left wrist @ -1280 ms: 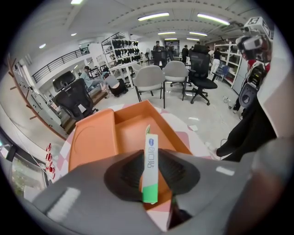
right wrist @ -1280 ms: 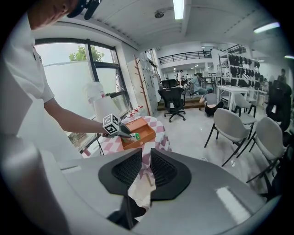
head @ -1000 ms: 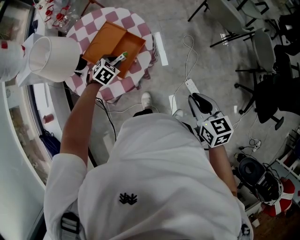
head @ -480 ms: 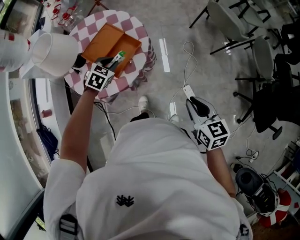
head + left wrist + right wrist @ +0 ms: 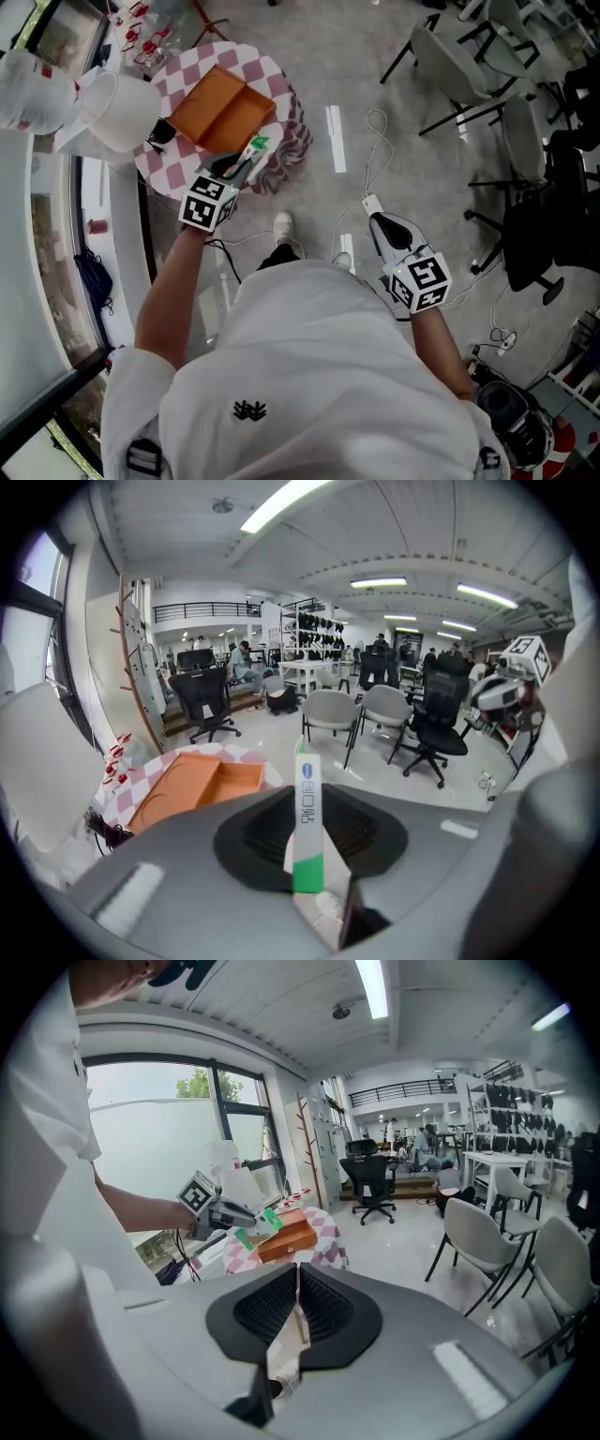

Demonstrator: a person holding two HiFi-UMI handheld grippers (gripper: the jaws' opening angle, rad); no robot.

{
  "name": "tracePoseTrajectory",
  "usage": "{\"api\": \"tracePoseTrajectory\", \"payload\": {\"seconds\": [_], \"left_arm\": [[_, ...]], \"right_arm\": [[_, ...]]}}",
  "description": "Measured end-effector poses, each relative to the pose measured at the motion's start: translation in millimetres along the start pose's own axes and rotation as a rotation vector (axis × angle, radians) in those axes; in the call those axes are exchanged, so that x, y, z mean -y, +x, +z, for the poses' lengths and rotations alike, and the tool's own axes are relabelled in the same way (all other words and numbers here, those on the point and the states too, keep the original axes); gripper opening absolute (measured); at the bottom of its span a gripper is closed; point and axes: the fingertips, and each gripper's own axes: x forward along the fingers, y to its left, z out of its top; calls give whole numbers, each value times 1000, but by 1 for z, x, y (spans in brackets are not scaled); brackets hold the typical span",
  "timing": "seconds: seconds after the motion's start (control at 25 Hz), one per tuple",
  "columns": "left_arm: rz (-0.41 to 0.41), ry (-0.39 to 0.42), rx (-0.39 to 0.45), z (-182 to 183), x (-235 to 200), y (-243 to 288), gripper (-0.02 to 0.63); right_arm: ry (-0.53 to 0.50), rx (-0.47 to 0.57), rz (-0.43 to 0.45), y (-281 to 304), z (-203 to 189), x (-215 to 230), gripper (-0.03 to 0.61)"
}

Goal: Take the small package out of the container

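Since the small package (image 5: 307,822) stands upright between the pads of the left claw (image 5: 241,165), clamped there and clear of the container (image 5: 217,105), the taking-out step looks all but done. The white-and-green package is in the air, about over the near edge of the bench (image 5: 275,73) rather than over the orange container, which lies ahead of that claw, off to its left and lower down. What the next move calls for, I judge, is a spot to set the package down and a steady lowering before the pads let go (the package is slim and tall, so it could tip if released upright). The container has two compartments, one large and one smaller. Both look bare in the head view, though the left gripper view hides their near edge behind the claw's own body. The right claw (image 5: 294,1320) hangs well apart from all this at the person's side, its jaws pressed together with nothing between them.
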Motion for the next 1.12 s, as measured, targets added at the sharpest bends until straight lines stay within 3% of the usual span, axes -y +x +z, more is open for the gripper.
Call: {"api": "tracePoseTrajectory", "payload": {"seconds": [0.28, 0.6, 1.12], "left_arm": [[-50, -36, 94, 35, 98, -39, 146], [-68, -36, 140, 60, 185, -72, 146], [-80, -17, 133, 61, 245, -86, 146]], "right_arm": [[-27, 13, 42, -36, -11, 14, 0], [-47, 27, 97, -70, -26, 26, 0], [-49, 43, 144, -100, -42, 29, 0]]}}
